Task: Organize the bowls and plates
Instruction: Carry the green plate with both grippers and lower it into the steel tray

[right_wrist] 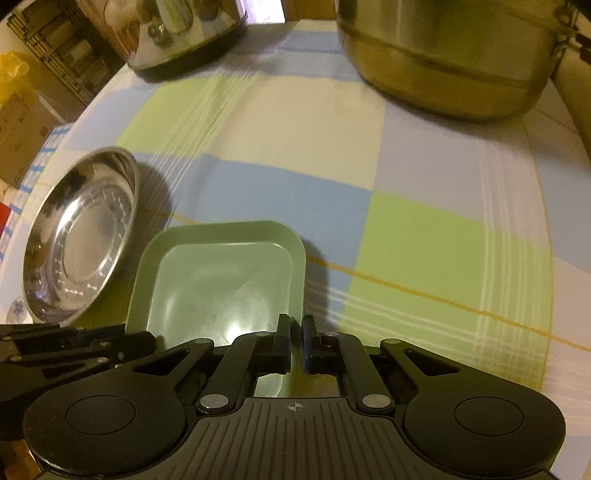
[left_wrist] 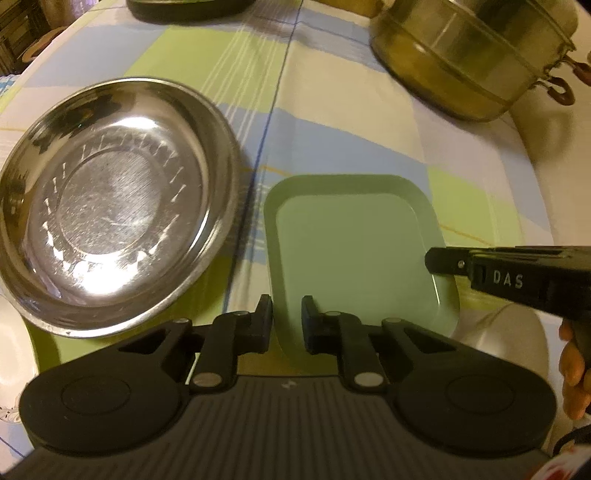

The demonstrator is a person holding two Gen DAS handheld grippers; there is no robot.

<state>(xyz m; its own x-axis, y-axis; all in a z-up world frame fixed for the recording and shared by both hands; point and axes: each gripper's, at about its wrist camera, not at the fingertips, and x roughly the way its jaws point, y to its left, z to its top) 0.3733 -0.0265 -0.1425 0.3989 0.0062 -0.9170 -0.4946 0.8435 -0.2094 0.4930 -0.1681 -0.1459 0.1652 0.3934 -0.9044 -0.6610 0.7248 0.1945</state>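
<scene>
Steel and green dishes side by side on a checked cloth

Round steel plate at left, flat on the checked tablecloth; just beside it, green square plate; left gripper slightly parted, straddling its near left rim without visibly pinching; right gripper nearly pressed together across its right rim, grip uncertain; steel pot far right, well apart

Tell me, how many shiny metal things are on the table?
3: a round steel plate at left, a big steel pot at far right, a shiny appliance at far left. More may be hidden.
</scene>
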